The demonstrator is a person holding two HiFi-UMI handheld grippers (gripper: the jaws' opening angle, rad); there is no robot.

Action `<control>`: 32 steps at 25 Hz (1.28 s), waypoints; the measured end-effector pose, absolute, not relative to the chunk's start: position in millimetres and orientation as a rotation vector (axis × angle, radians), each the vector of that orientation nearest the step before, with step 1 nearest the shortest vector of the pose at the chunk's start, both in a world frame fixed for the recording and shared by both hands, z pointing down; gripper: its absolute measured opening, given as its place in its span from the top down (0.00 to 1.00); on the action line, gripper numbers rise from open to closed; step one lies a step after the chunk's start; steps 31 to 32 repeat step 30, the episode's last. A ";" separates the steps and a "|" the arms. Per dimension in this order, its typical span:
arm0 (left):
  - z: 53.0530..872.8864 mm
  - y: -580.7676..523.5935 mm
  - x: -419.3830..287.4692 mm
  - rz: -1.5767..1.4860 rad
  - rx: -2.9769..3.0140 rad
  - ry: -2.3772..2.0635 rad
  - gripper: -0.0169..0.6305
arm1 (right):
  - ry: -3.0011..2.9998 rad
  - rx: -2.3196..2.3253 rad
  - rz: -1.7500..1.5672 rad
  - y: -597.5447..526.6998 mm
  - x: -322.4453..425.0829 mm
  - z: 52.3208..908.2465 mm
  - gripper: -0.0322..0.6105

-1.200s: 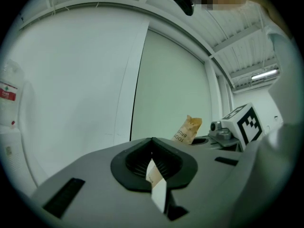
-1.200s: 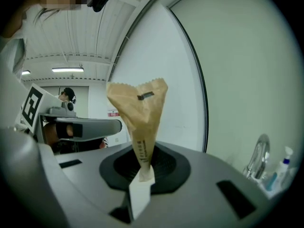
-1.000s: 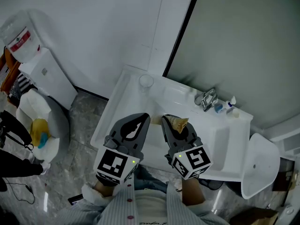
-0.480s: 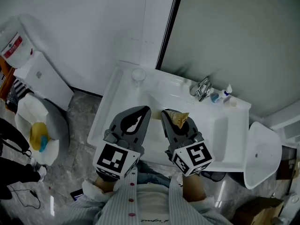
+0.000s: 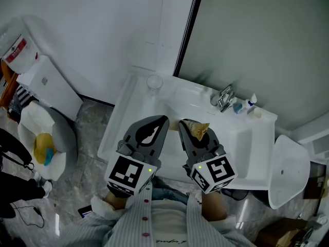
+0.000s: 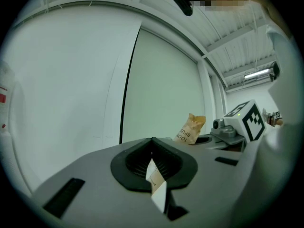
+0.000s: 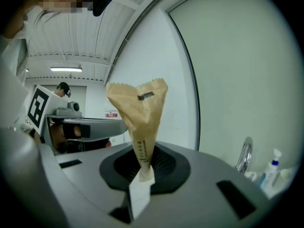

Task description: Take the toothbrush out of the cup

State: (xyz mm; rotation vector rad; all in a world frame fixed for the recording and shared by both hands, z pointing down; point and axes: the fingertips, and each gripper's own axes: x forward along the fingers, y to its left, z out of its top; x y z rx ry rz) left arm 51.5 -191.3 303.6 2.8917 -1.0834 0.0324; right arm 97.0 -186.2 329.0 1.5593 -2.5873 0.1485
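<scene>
Over the white sink counter [image 5: 131,107] I hold both grippers side by side, pointing level. My right gripper [image 5: 184,123] is shut on a brown paper toothbrush packet [image 5: 198,130], which stands up from the jaws [image 7: 140,113]. My left gripper [image 5: 163,119] is shut, with a small white paper scrap [image 6: 156,182] pinched deep between its jaws. A clear glass cup [image 5: 153,82] stands on the counter's far left corner, well ahead of both grippers. I cannot make out anything inside it.
A chrome faucet [image 5: 224,98] and small bottles [image 5: 252,103] sit at the back of the sink, right of the grippers. A white cabinet with a water jug [image 5: 41,76] and a chair [image 5: 43,148] stand on the floor at left. A white fixture [image 5: 288,174] stands at right.
The head view has shifted slightly. Both grippers hold their places and their grips.
</scene>
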 end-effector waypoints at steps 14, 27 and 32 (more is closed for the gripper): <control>305.3 -191.6 41.6 0.002 2.899 -0.989 0.95 | -2.566 1.558 0.151 -187.5 90.1 330.0 0.89; 309.1 -194.4 42.4 -0.020 2.923 -0.914 0.95 | -2.552 1.582 0.169 -189.0 95.1 334.0 0.89; 309.5 -195.8 43.0 -0.017 2.929 -0.892 0.95 | -2.550 1.589 0.165 -189.6 96.3 333.2 0.89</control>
